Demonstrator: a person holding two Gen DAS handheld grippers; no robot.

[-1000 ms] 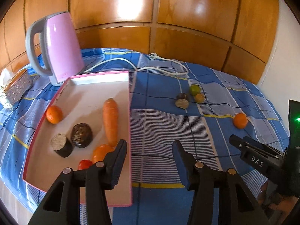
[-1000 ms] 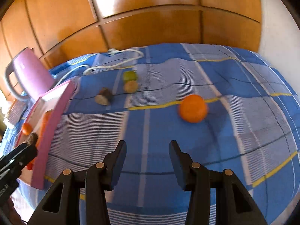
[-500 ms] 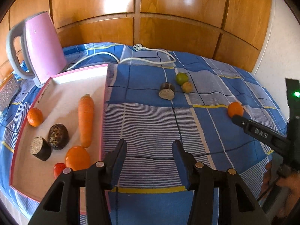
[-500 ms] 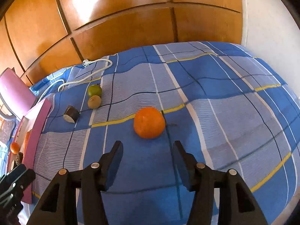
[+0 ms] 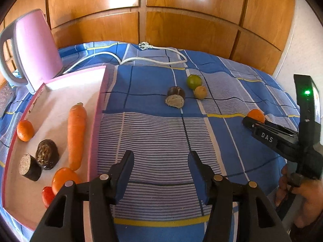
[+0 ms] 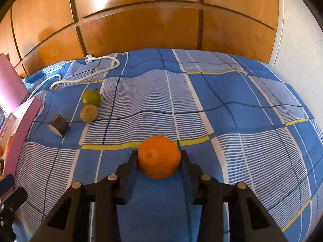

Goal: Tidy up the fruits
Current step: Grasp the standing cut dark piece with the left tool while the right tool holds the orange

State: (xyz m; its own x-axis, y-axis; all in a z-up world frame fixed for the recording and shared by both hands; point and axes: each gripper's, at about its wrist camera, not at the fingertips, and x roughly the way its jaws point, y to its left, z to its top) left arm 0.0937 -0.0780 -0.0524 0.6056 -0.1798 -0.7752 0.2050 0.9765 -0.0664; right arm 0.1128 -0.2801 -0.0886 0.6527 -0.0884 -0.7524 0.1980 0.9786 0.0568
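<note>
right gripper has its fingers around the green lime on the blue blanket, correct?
Not the lime. The right wrist view shows the right gripper closing around the orange on the blue blanket. The green lime lies untouched farther back on the left.
</note>
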